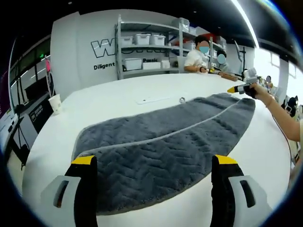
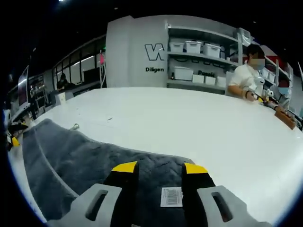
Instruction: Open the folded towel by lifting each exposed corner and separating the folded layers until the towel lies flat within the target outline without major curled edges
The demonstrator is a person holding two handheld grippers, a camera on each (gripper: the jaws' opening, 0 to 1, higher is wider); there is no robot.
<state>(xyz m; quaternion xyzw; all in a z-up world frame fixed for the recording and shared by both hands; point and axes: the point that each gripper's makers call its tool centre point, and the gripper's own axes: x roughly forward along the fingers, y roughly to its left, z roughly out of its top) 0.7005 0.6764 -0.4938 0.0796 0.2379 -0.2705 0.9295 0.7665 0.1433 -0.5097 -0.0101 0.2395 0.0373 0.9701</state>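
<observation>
A grey towel (image 1: 161,142) with a pale stripe lies spread lengthwise on the white table (image 1: 118,101). My left gripper (image 1: 154,161) is open, with its jaws wide apart over the towel's near end. At the towel's far end, a hand holds my right gripper (image 1: 238,89) just above the corner. In the right gripper view the towel (image 2: 80,161) runs off to the left. The right gripper (image 2: 160,169) has its jaws partly apart over the cloth. A white label (image 2: 171,196) on the towel shows between them.
A paper cup (image 1: 55,102) stands near the table's left edge. A small metal object (image 1: 182,99) and a white strip (image 1: 151,100) lie just beyond the towel. People (image 1: 199,59) sit at the far side, in front of shelves with bins (image 1: 147,47).
</observation>
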